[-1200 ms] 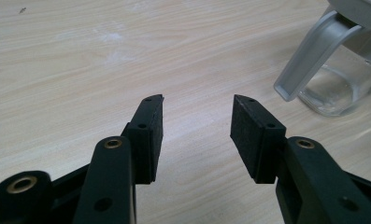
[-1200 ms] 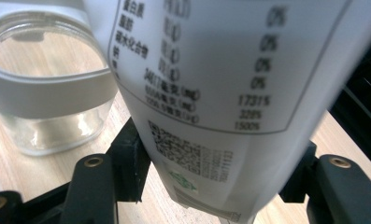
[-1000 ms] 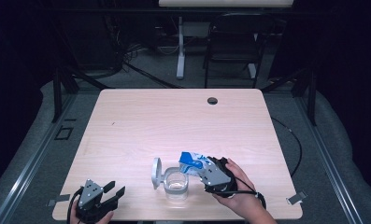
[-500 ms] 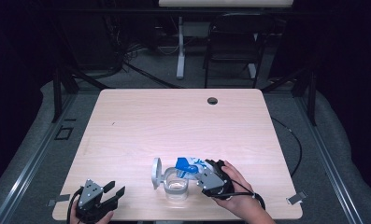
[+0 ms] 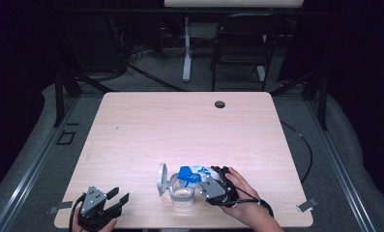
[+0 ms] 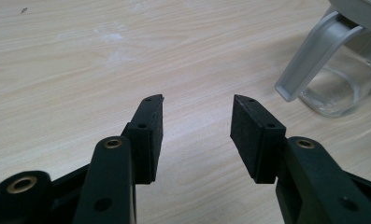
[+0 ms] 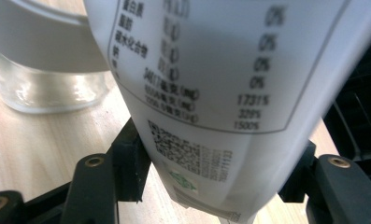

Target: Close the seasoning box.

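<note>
Since a second ago the right gripper (image 5: 214,186) has carried the blue and white packet (image 5: 192,175) a little further over the glass jar (image 5: 182,192), probably so its contents can fall inside. Its jaws are clamped on the packet, with the jar just beyond them. The left gripper (image 5: 113,199) rests on the desk (image 5: 180,125), jaws apart and holding nothing. Whether the packet is torn open, I cannot tell; its print is blurred.

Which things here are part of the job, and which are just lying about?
In the job:
- right gripper, shut on the blue-and-white packet
- glass jar with its open grey lid

Lying about:
- left gripper, jaws open
- chair behind the table
</note>
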`<state>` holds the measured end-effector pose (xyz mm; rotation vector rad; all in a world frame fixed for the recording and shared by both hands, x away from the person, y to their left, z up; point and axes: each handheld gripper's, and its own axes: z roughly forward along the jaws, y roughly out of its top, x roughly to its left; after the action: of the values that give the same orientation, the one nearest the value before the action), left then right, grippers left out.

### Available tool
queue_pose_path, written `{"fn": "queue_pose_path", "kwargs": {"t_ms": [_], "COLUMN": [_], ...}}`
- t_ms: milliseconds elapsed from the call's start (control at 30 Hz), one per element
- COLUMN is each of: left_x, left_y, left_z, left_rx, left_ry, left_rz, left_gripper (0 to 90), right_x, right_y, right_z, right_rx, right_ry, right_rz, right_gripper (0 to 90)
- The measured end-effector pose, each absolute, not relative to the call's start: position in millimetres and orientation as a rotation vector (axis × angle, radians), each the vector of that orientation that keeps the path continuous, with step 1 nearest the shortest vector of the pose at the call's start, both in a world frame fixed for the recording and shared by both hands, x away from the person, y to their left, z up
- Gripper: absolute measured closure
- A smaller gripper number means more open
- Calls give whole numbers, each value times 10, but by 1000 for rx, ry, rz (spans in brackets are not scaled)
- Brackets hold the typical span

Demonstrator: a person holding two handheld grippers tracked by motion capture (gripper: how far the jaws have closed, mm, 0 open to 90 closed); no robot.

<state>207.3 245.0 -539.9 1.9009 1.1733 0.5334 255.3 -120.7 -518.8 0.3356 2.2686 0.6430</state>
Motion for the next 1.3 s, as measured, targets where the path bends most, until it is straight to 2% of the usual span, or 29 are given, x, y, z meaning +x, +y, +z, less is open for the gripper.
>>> {"fn": "queue_pose_path", "kwargs": {"t_ms": [1300], "left_x": [2081], "left_y": [2484], "left_z": [-5408], "left_rx": [1897], "left_ry": [1186], "left_rz": [531], "left_gripper": [546], "right_x": [2580], "right_y": [-1159], "right_z": [-5219], "right_rx": [183], "right_ry": [2206], "right_rz": [442], "right_gripper": [402]}}
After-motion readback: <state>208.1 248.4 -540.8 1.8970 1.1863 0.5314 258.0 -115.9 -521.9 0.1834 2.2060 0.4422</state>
